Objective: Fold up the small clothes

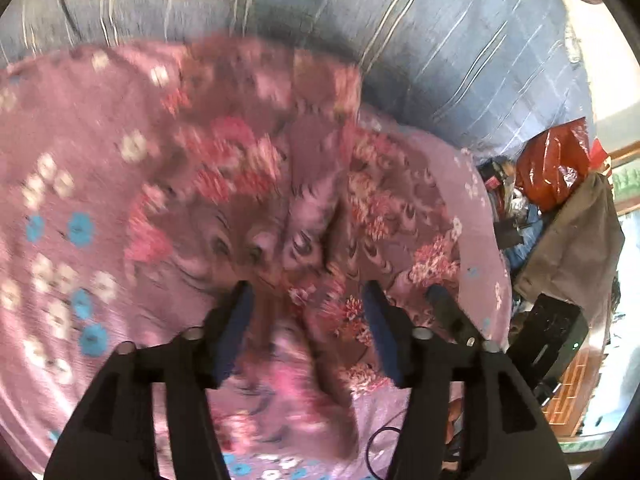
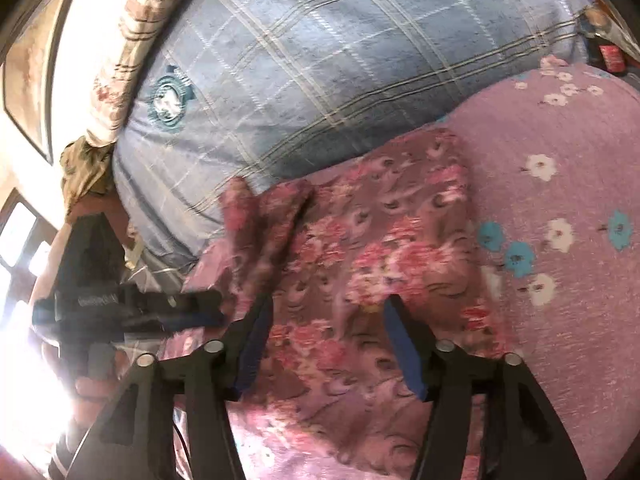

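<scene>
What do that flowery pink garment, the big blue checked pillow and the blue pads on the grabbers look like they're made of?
The pink garment looks like thin, matte woven cloth, probably cotton or similar: it creases and bunches softly.

The blue checked pillow seems to be woven fabric with a slight sheen, plump and wrinkled.

The blue finger pads look like matte rubber or foam on black hard plastic; blur leaves that open.
</scene>
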### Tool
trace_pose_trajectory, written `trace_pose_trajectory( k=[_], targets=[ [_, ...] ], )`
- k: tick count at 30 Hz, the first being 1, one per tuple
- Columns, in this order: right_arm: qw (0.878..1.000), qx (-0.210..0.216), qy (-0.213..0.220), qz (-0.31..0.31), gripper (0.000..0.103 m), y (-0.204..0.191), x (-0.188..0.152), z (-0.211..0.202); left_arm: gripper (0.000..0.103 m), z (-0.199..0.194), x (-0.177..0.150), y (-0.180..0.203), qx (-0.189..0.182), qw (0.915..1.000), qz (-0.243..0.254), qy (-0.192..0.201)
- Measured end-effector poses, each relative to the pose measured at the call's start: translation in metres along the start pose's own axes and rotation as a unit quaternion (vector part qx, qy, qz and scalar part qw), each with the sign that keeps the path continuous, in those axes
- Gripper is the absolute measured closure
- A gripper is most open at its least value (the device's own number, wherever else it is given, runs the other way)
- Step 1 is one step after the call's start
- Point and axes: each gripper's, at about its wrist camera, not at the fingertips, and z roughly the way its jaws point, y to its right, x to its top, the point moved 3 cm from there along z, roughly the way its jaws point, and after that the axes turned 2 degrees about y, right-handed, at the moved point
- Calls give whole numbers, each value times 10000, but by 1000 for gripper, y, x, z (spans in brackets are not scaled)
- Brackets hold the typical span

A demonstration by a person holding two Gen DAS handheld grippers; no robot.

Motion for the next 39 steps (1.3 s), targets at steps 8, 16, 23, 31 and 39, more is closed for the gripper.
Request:
trace_pose_trajectory(
  k=[8, 16, 23, 31, 39],
  targets=[
    [9930, 910, -752, -83, 34, -32, -29, 32, 25, 17, 40, 10, 920, 9944, 408, -312],
    [9834, 1355, -1208, -67, 30, -52, -50, 55, 25, 62, 58, 41, 1563, 9810, 928, -685],
    [9846, 1282, -1139, -342, 53, -66, -67, 66, 57, 89, 58, 36, 2439, 9615, 1140, -551],
    [9859, 1543, -570, -319, 93, -68, -49, 31, 90, 40, 57, 45, 1714, 9829, 664, -55],
    [9944, 1027, 216, 125, 93, -6, -20, -42, 89, 62, 55, 119, 790, 9930, 874, -109]
  ],
)
